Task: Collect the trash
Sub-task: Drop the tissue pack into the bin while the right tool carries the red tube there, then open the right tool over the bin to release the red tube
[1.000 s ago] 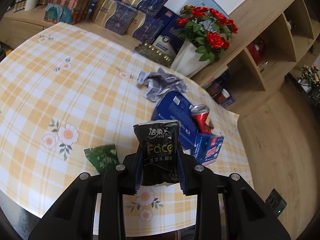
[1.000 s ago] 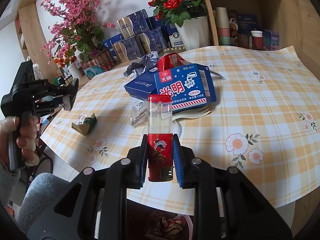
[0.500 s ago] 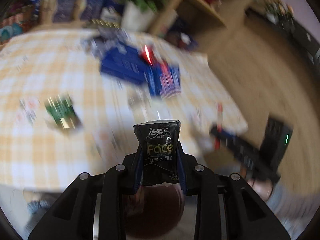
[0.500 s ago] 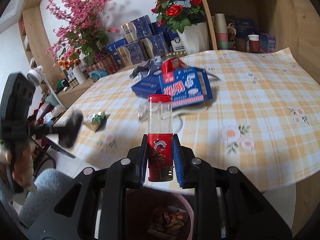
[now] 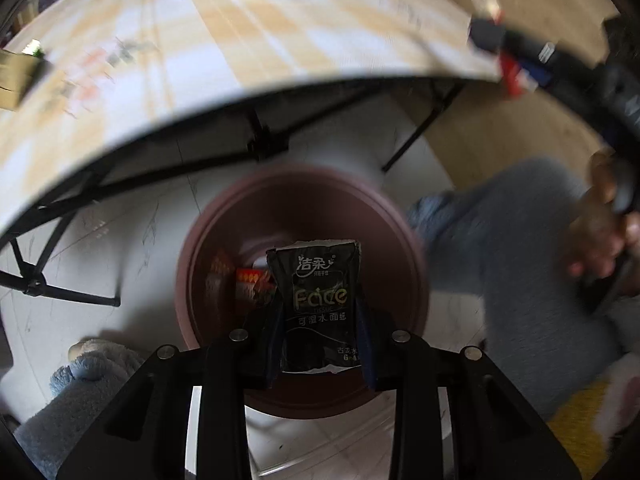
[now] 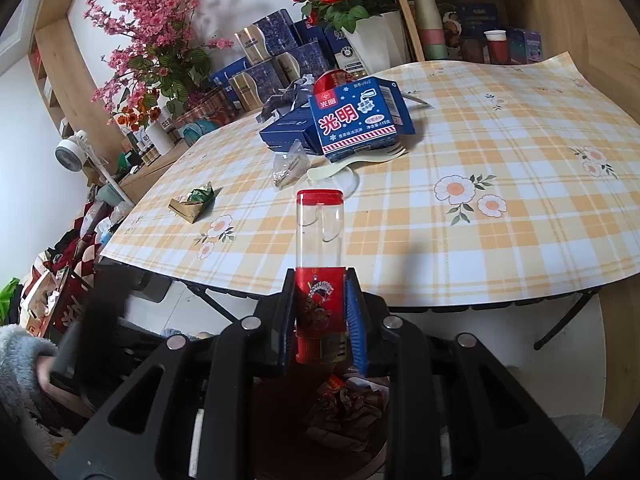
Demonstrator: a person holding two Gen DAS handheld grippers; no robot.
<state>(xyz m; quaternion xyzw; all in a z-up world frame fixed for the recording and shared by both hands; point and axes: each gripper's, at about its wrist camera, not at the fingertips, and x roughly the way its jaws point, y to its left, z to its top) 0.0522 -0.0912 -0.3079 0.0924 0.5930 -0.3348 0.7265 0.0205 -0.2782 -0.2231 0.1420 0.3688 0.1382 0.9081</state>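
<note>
Left gripper (image 5: 320, 312) swung over bin (image 5: 208, 216), clamping tissue pack (image 5: 318, 304), right gripper (image 6: 320, 312) clamping tube (image 6: 320, 264)

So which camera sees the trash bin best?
The left wrist view: the brown trash bin fills the middle, its round rim and inside visible behind the black tissue pack. The right wrist view shows only a dark sliver with crumpled wrappers under the gripper.

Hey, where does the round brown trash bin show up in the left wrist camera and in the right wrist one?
Left wrist: the round brown plastic trash bin fills the centre, under the black tissue packet.
Right wrist: only a piece of it at the bottom centre, behind the fingers.
Shared landmark: the yellow checked tablecloth.
</note>
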